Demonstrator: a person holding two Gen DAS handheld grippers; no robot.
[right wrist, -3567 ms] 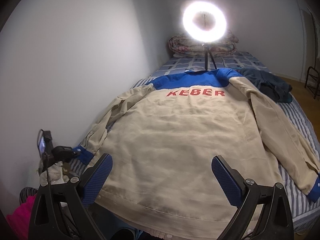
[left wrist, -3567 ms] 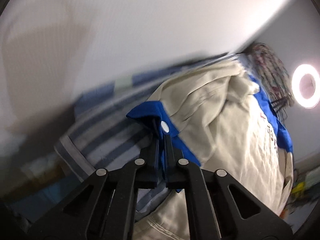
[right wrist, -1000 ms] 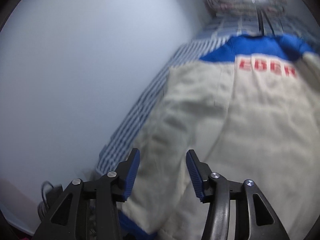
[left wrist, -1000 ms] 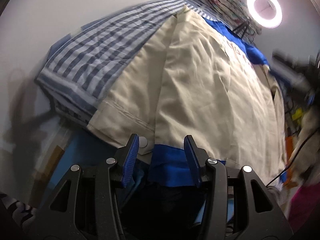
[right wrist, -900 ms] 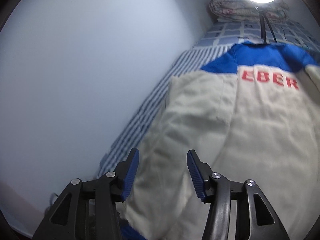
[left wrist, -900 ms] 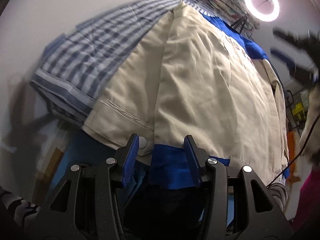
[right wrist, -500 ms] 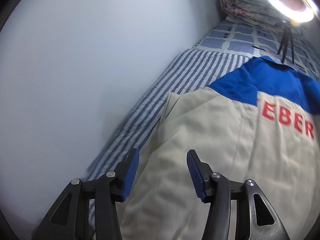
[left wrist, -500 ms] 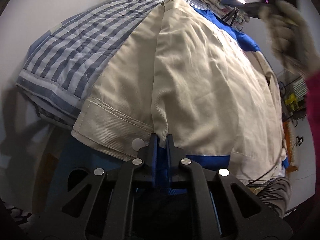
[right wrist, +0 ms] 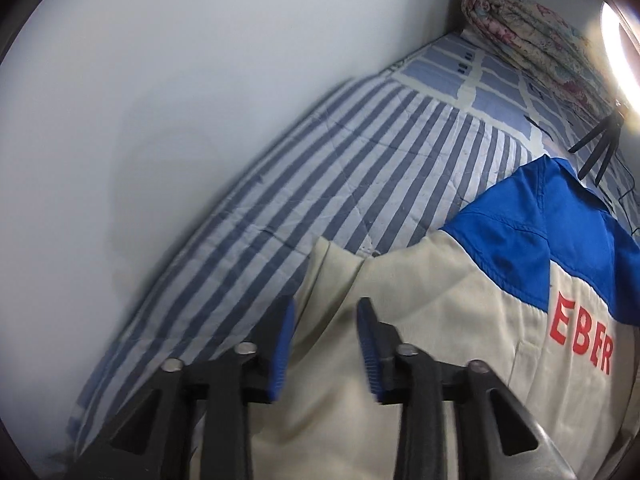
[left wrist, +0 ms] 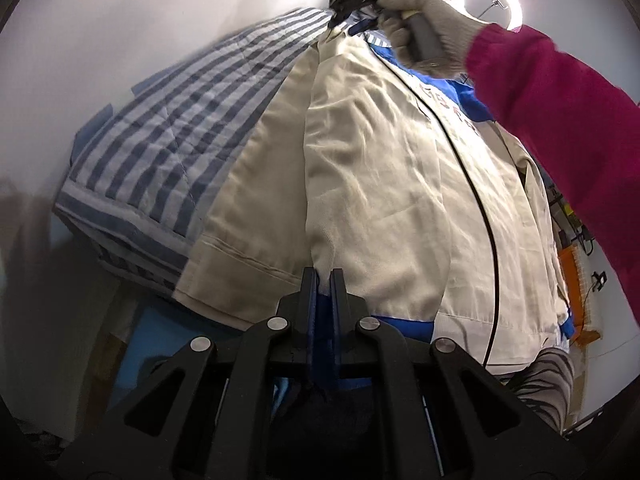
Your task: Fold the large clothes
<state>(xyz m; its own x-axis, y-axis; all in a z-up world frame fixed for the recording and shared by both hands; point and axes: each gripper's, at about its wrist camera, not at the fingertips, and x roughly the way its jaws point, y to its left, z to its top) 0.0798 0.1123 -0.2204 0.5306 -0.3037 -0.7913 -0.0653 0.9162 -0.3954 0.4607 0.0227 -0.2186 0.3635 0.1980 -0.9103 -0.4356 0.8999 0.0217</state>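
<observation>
So the left hand-held gripper [left wrist: 323,280] is seen clamped tight on the blue cuff [left wrist: 400,326] of the beige jacket [left wrist: 380,184], right at the near edge of the bed [left wrist: 168,128], with the fingers pressed together on the fabric and basically no gap left. The jacket is laid back-side up across the striped bed cover, its left sleeve folded in over the body so the cuff ends up down at the hem. A bare strip of blue-and-white stripes is left between the jacket and the wall [left wrist: 120,20] along the bed's left edge. Further up, the right hand-held gripper [right wrist: 325,322] is held over the jacket's left shoulder fold, jaws apart with nothing gripped between the blue pads, one finger over the stripes just beside the cloth and the other over the beige fabric. From the left wrist view a gloved hand [left wrist: 424,24] with a magenta sleeve [left wrist: 560,128] can be seen up there, and a thin black cable [left wrist: 476,200] is draped across the jacket's back. The blue yoke [right wrist: 540,240] and red lettering [right wrist: 582,344] are toward the bed's far end, with a rolled floral quilt [right wrist: 528,36] and a ring light [right wrist: 624,40] at the far right corner.
</observation>
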